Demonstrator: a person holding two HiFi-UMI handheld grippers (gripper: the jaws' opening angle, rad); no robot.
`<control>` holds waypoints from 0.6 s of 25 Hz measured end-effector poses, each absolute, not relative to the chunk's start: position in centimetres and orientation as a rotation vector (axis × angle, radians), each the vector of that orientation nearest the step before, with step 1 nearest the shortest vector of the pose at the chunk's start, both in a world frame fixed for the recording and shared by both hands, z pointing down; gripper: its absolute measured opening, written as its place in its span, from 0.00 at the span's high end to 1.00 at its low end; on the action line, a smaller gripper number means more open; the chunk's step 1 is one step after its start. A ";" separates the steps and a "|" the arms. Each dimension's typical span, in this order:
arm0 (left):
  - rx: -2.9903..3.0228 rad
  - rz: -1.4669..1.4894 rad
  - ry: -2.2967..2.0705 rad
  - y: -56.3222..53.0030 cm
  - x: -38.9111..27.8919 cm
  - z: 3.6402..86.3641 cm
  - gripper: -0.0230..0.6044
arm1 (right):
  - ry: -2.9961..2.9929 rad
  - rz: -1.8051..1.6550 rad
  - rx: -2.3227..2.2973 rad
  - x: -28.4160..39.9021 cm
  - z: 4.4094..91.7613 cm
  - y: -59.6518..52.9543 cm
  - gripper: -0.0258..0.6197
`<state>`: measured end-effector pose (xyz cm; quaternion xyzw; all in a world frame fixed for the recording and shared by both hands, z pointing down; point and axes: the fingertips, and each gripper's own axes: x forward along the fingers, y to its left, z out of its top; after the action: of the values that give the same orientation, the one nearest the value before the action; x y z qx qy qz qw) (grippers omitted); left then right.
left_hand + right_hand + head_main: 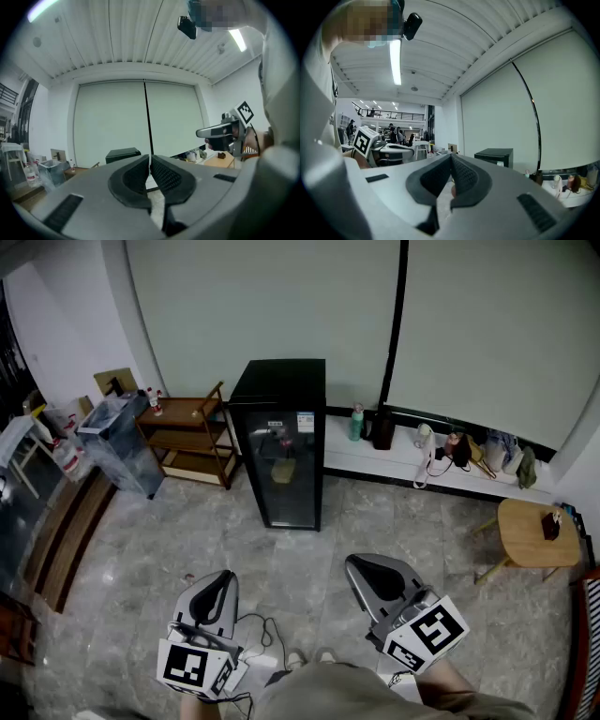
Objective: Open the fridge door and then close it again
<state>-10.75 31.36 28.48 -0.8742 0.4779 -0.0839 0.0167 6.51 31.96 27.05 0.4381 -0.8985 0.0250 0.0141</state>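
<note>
A small black fridge with a glass door stands against the far wall, its door closed. The same fridge peeks over the jaws in the left gripper view, and the fridge shows far off at the right in the right gripper view. My left gripper and right gripper hang low in front of me, well short of the fridge, a stretch of floor between. Both are shut with nothing between the pads. My left gripper sees the right one at its right; my right gripper sees the left one at its left.
A wooden shelf rack stands left of the fridge, with a clear plastic bin beside it. A low ledge at the right carries bottles and bags. A round wooden stool is at the far right. A cable lies on the tile floor.
</note>
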 end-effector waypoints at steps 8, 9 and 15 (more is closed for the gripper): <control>-2.716 -0.273 1.502 31.9 -9.0 29.3 0.94 | -2.793 0.118 1.427 9.3 27.4 31.6 0.96; -2.713 -0.272 1.507 31.9 -8.7 29.4 0.94 | -2.789 0.119 1.422 9.6 27.7 31.6 0.96; -2.702 -0.290 1.529 32.1 -7.9 30.0 0.94 | -2.796 0.142 1.387 10.3 28.7 31.7 0.96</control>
<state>-7.89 32.13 29.97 -0.8664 0.4905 -0.0930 0.0117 10.27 31.66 28.67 0.4440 -0.8948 0.0454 0.0083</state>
